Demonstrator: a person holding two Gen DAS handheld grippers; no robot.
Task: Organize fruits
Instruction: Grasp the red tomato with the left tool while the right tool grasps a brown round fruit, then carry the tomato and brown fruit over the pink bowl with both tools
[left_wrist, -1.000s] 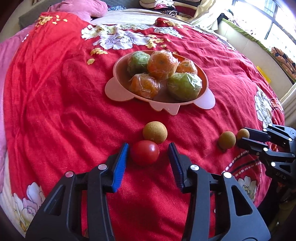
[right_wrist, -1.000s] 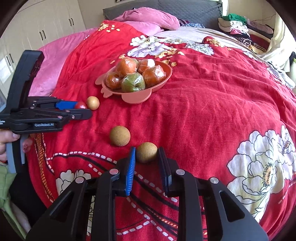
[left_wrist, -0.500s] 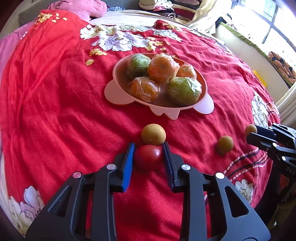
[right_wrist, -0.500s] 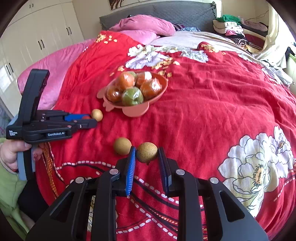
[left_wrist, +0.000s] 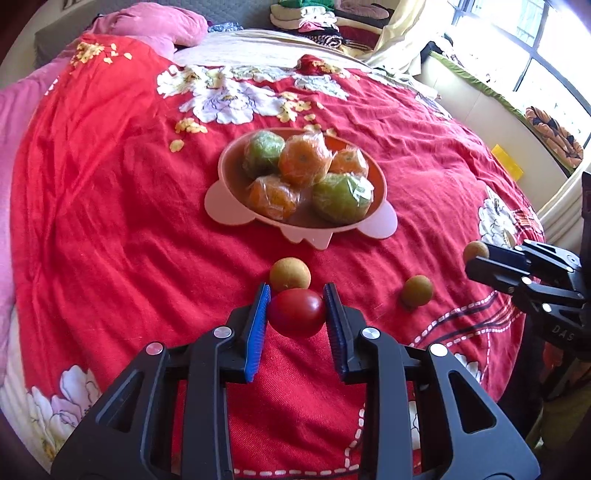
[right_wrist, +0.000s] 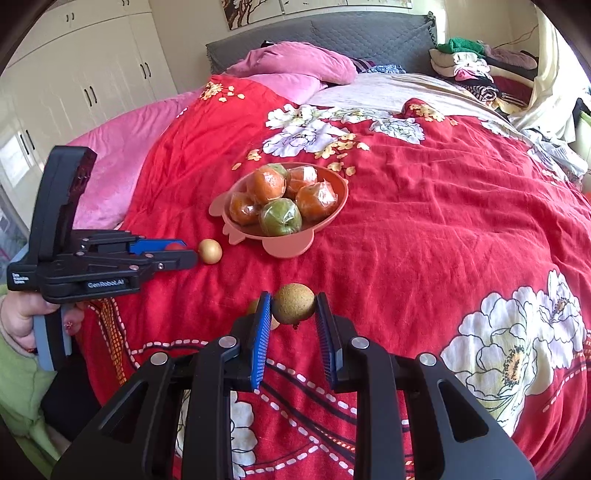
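My left gripper (left_wrist: 296, 312) is shut on a red tomato (left_wrist: 297, 313), held just above the red bedspread. A brown round fruit (left_wrist: 290, 274) lies right beyond it, another (left_wrist: 417, 291) to its right. My right gripper (right_wrist: 293, 309) is shut on a brown round fruit (right_wrist: 294, 303) and holds it off the bed; it also shows in the left wrist view (left_wrist: 476, 251). The pink bowl (left_wrist: 231, 173) of plastic-wrapped orange and green fruits sits mid-bed, beyond both grippers; it also shows in the right wrist view (right_wrist: 338, 206).
The red flowered bedspread (right_wrist: 443, 221) covers the bed. Pink pillows (right_wrist: 295, 66) and a grey headboard lie at the far end. Piled clothes (right_wrist: 465, 62) sit at the back right. White cupboards (right_wrist: 74, 74) stand on the left.
My left gripper closed on the tomato and lifted it. My right gripper rose with its brown fruit, away from the other brown fruit on the bed.
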